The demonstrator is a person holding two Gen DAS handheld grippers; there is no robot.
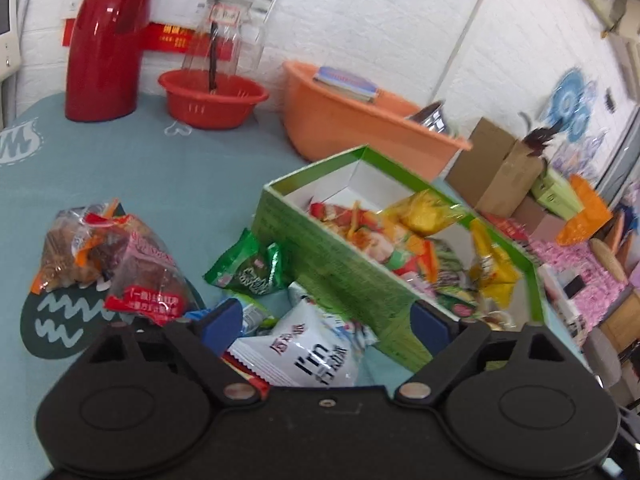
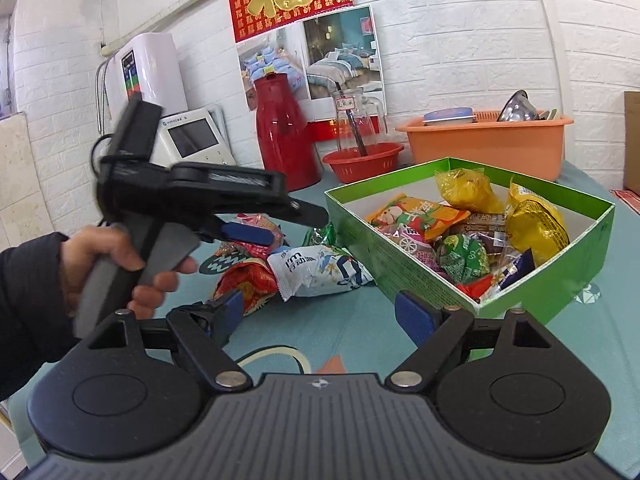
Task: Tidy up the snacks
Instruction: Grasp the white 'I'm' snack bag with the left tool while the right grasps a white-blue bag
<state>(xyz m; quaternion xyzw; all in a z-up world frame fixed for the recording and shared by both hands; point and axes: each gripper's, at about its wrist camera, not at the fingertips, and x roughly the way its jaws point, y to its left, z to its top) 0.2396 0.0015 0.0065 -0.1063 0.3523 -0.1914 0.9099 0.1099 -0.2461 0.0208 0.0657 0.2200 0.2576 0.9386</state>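
Note:
A green cardboard box stands on the teal tablecloth and holds several snack packs, among them yellow ones. It also shows in the left wrist view. Loose snacks lie left of it: a white and blue pack, a small green pack, a red pack and clear-wrapped cakes. My left gripper is open above the white pack, close to the box's side; it also appears in the right wrist view. My right gripper is open and empty above the cloth.
At the back stand a red thermos, a red basket with a glass jug, and an orange tub holding dishes. White appliances sit at the back left. Cardboard boxes stand beyond the table.

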